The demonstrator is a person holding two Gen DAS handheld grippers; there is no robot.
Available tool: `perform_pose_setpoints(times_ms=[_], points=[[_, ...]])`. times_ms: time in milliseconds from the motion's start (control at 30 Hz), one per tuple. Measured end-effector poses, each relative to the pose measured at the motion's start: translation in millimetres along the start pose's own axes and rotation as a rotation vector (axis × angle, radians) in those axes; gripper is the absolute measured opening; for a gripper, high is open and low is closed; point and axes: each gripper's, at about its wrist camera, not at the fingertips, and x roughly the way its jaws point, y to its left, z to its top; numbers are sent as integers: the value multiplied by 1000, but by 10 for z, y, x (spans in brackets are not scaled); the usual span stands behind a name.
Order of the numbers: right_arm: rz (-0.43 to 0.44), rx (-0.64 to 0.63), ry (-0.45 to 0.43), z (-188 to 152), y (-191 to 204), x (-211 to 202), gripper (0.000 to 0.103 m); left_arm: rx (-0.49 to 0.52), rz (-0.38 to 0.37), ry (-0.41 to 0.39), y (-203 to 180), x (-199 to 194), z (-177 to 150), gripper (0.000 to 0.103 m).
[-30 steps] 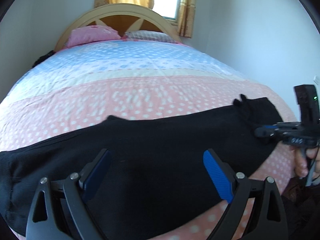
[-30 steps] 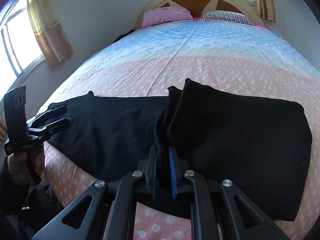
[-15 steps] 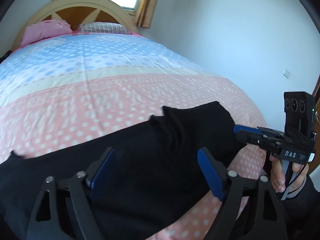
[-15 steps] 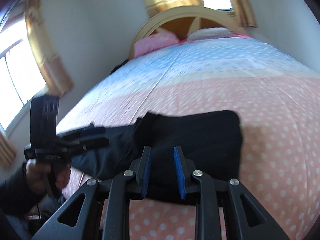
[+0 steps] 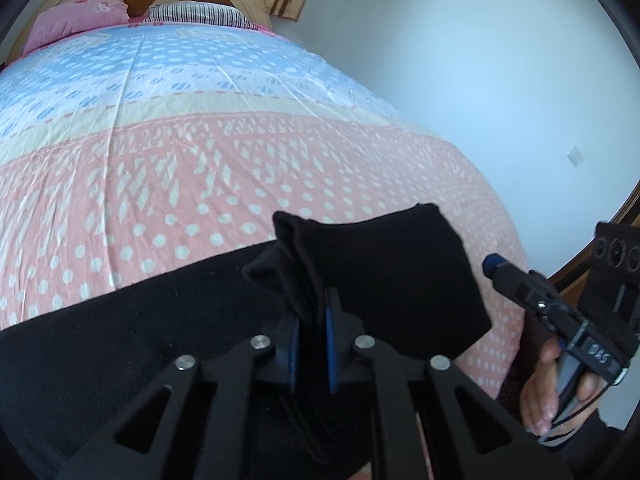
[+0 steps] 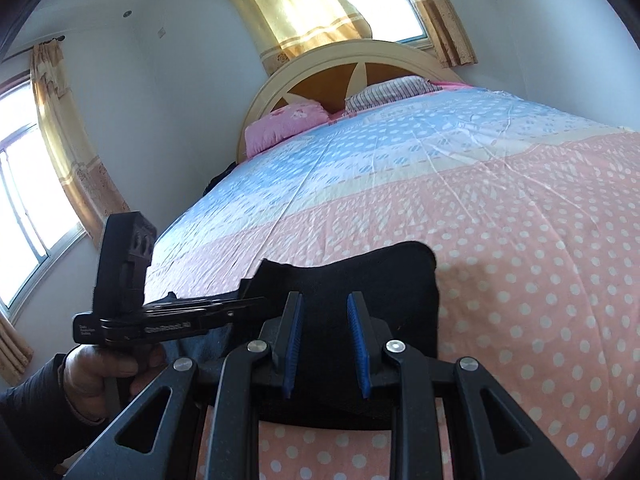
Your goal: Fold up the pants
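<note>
Pink-dotted bedding point(image 5: 168, 184) carries the black pants point(image 5: 168, 320) along its near edge, one end doubled over at about 3 o'clock. Left gripper point(image 5: 310, 344) has just closed, pinching a raised fabric fold. Right gripper point(image 6: 322, 344) stands parted, apparently above the cloth.

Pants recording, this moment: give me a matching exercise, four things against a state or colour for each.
Things:
1. left gripper
2. right gripper
3. pants
4. round pillow

States:
A. pink
B. black, partly folded over on the bed
C. jaws apart, nothing pinched
D. shut on a fold of cloth

Pairs: 1-D, 2-C, 3-B, 4-A
</note>
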Motion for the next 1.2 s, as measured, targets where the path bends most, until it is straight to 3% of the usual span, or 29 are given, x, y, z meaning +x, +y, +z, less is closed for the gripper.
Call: perform_pose_setpoints(times_ms=[167, 333, 567, 767, 900, 967, 1067, 1200], points=[[6, 23, -48, 21, -34, -99, 25, -46, -34, -54, 83, -405, 27, 10], [21, -2, -31, -5, 36, -65, 25, -170, -48, -104, 442, -841, 12, 10], [58, -63, 1, -58, 205, 13, 25, -280, 23, -130, 949, -1199, -191, 10], [142, -149, 47, -161, 440, 66, 25, -331, 52, -104, 1193, -1128, -413, 10], [223, -227, 151, -289, 614, 208, 25, -345, 66, -96, 1289, -1097, -502, 10], [215, -266, 202, -374, 682, 297, 25, -341, 87, -94, 1327, -1060, -517, 10], [131, -294, 288, -467, 674, 468, 25, -351, 85, -82, 1383, -1019, -551, 10], [150, -250, 311, -442, 590, 454, 25, -354, 83, -75, 1426, -958, -573, 10]])
